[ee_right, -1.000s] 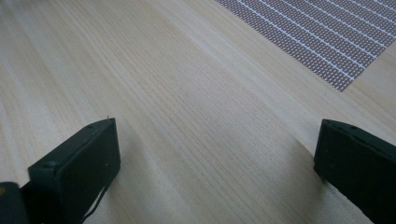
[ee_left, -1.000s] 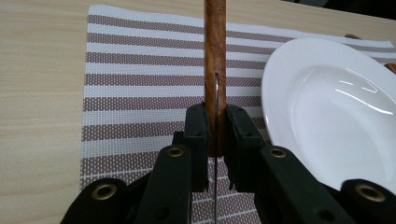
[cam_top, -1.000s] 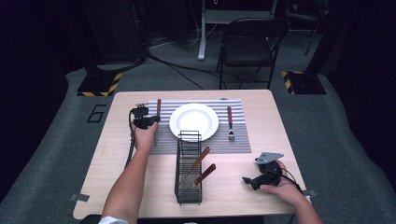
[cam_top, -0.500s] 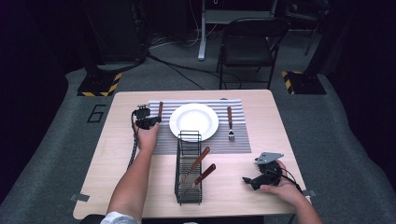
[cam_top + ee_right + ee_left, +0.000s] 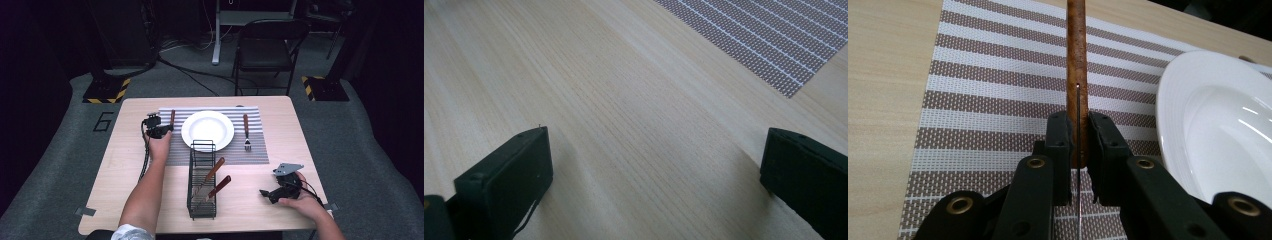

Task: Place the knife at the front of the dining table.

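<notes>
A utensil with a brown wooden handle (image 5: 1077,60) and a thin metal edge lies along the striped placemat (image 5: 998,90), left of the white plate (image 5: 1218,125). My left gripper (image 5: 1078,122) is shut on the near end of that handle. From above, the left gripper (image 5: 166,129) sits at the mat's left edge with the handle (image 5: 172,117) pointing away from it. I cannot tell whether the utensil rests on the mat or hangs just above it. My right gripper (image 5: 263,193) is open at the front right of the table, its jaws (image 5: 656,165) wide apart over bare wood.
A wooden-handled fork (image 5: 246,131) lies on the placemat (image 5: 250,150) right of the plate (image 5: 207,130). A black wire rack (image 5: 202,200) stands in front of the plate with two wooden-handled utensils (image 5: 215,171) leaning in it. A chair (image 5: 265,45) stands beyond the table.
</notes>
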`<state>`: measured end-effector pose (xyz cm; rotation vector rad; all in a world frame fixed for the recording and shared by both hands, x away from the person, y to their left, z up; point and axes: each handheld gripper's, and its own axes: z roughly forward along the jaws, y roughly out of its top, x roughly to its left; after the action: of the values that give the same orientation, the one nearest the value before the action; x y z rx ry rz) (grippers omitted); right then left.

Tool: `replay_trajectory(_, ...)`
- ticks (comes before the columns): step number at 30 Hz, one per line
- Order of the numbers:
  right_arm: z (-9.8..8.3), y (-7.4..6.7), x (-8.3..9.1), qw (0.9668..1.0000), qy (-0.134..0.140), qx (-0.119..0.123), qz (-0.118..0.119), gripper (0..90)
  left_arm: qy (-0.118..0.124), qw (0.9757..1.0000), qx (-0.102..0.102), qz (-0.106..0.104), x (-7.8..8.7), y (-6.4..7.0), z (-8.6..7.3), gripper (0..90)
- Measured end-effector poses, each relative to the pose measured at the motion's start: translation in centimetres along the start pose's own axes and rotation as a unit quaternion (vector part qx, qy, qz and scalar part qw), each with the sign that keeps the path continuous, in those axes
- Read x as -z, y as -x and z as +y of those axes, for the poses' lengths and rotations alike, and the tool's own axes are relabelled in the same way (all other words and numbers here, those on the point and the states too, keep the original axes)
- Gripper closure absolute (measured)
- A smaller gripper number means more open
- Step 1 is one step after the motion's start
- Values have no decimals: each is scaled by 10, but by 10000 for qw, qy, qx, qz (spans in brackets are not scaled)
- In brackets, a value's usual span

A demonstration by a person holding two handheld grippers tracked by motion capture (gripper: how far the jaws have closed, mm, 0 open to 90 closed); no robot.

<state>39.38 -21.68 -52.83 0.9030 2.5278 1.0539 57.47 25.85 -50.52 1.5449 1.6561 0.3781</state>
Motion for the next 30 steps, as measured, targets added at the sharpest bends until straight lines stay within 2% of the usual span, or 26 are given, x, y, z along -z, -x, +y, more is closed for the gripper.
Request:
replay_trajectory(14,0,0,0,10000,1,1,-1,0,-54,9991,409,-59,-7,-10,-2,802)
replay_trajectory(18,0,0,0,10000,0,0,0,0,-55,9980,625,-126,-9,-13,-3,802)
replay_trajectory(23,0,0,0,10000,0,0,0,0,-81,9982,593,-40,-11,-16,-4,799)
replay_trajectory(25,0,0,0,10000,1,0,-1,0,-93,9976,685,-44,-11,-18,-5,793)
replay_trajectory(27,0,0,0,10000,1,0,0,0,-105,9979,643,-39,-10,-19,-4,783)
replay_trajectory(28,0,0,0,10000,2,1,0,0,-63,9974,717,-43,-10,-18,-4,776)
replay_trajectory(30,0,0,0,10000,2,-1,0,0,-93,9973,730,-46,-10,-18,-5,756)
